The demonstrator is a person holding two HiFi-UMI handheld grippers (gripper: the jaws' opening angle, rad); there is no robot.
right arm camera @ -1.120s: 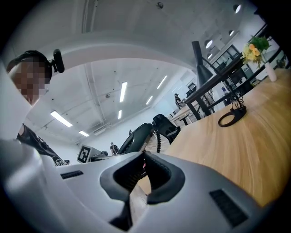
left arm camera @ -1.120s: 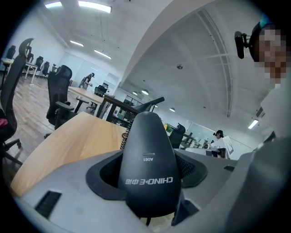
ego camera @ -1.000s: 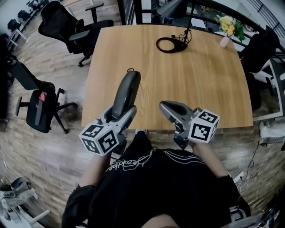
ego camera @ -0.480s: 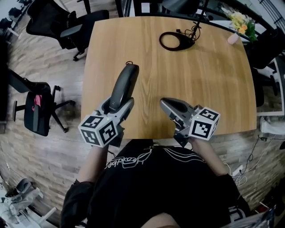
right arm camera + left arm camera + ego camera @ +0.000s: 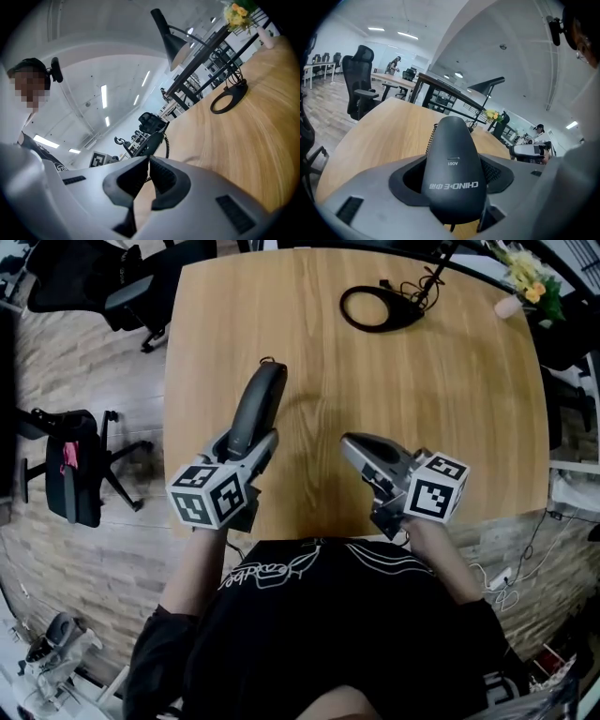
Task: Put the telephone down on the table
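Left tool gripping phone wide by its lower end, handset tilted up over near-left surface, likely for lowering flat. Right tool pinched together, empty, idle alongside.

Head cam steeply down on table; gripper cams low, near, facing across it; all catch flowers

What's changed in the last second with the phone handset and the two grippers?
Little. The left gripper, shut on the telephone handset, seems to have edged forward over the near edge of the table, the right gripper slightly too, though the head view itself shifted. Nothing was taken or let go: the handset stays gripped, the right jaws stay together, empty.
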